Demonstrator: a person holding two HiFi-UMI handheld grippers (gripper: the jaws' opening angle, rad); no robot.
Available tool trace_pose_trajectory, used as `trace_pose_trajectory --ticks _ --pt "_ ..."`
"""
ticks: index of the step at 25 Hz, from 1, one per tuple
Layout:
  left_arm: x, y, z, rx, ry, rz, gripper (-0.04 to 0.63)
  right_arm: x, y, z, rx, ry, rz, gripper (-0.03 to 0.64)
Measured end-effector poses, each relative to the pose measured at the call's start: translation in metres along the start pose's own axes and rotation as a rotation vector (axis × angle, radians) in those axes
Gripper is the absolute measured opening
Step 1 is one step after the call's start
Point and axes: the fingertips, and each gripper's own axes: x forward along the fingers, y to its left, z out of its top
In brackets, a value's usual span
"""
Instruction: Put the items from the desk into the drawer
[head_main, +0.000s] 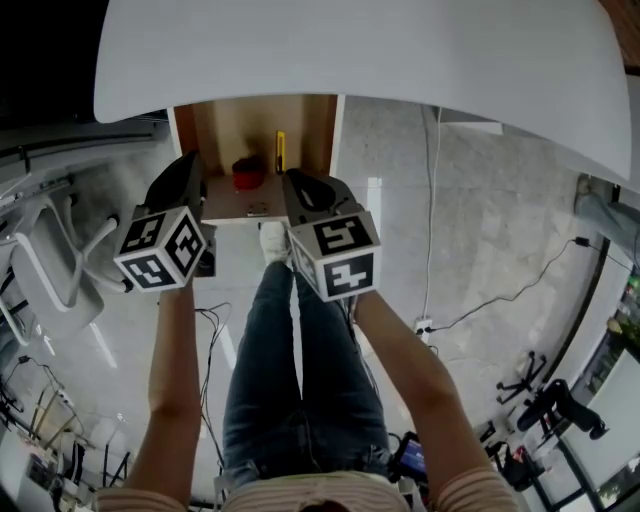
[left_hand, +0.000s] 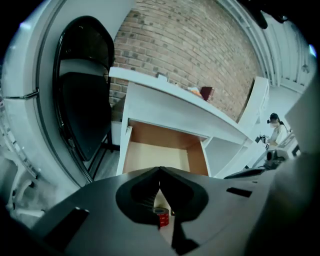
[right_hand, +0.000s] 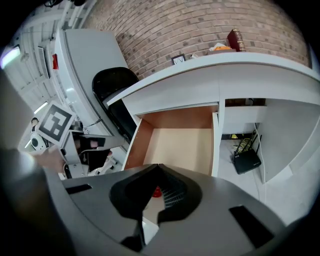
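Both claws pressed together, empty; left gripper (left_hand: 160, 171) and right gripper (right_hand: 159, 168) hover over open drawer (head_main: 222, 122); tape (head_main: 248, 172) and yellow item (head_main: 280, 150) lie inside; probably best to clear the drawer front before next reach.

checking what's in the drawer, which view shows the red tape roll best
The head view: the red tape roll sits whole in the open wooden drawer, beside a thin yellow item. The left gripper view shows part of it behind the shut left hand-held gripper; the right gripper view only a red sliver.
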Motion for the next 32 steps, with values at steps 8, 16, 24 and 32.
trace_pose_trajectory --ticks 8,16,24,32 --pt "-0.05 -0.019 0.019 0.026 -0.112 -0.075 0.011 -0.021 0.021 0.026 -0.034 -0.079 0.014 0.016" --pt "-0.094 -0.036 0.051 0.069 -0.186 -0.117 0.011 -0.061 0.052 0.059 -0.078 -0.172 0.027 0.015" --pt "-0.136 -0.06 0.081 0.118 -0.271 -0.149 0.011 -0.101 0.075 0.089 -0.104 -0.259 0.01 0.015" --pt "-0.19 -0.074 0.124 0.102 -0.36 -0.166 0.009 -0.151 0.099 0.133 -0.162 -0.369 0.019 0.015"
